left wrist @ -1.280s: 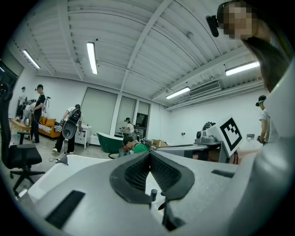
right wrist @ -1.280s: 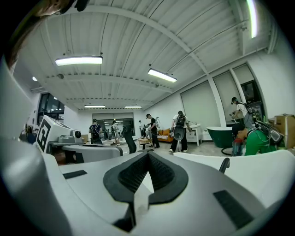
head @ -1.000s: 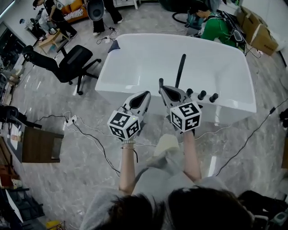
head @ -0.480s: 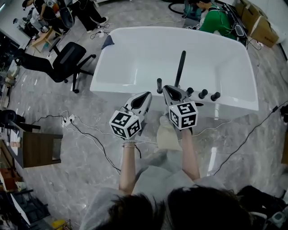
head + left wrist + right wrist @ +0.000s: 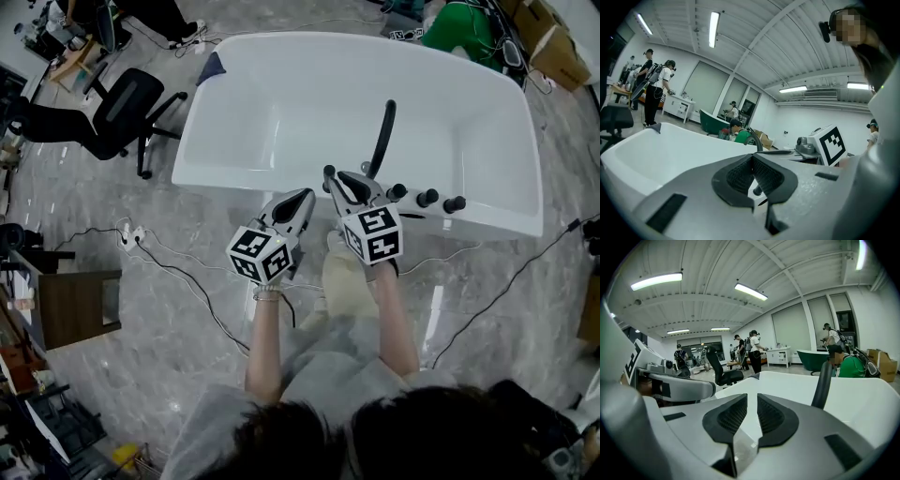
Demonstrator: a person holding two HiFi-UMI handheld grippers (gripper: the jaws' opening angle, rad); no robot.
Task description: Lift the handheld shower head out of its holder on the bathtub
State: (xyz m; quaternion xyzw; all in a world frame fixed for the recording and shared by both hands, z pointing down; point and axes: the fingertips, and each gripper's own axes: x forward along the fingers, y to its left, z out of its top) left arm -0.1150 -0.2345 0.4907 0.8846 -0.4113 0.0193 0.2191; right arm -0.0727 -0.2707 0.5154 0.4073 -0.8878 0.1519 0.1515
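Observation:
The black handheld shower head [image 5: 382,136] stands upright in its holder on the near rim of the white bathtub [image 5: 234,178], next to three black knobs [image 5: 427,197]. My right gripper [image 5: 339,178] hovers at that rim just left of the holder; its jaws are opening, a narrow gap shows and nothing is between them. In the right gripper view the shower head [image 5: 821,384] rises to the right of the right gripper [image 5: 752,397]. My left gripper [image 5: 305,197] is shut and empty, a little short of the rim. The left gripper [image 5: 752,157] sees the right gripper's cube [image 5: 829,144].
A short black post [image 5: 329,173] stands on the rim left of the holder. A black office chair [image 5: 127,112] sits left of the tub. Cables [image 5: 178,272] trail over the marble floor. A person in green [image 5: 464,23] crouches beyond the tub, near cardboard boxes [image 5: 553,37].
Both grippers have sunk and moved closer to the tub's near rim. The right gripper's jaws have parted slightly. The left gripper stays shut.

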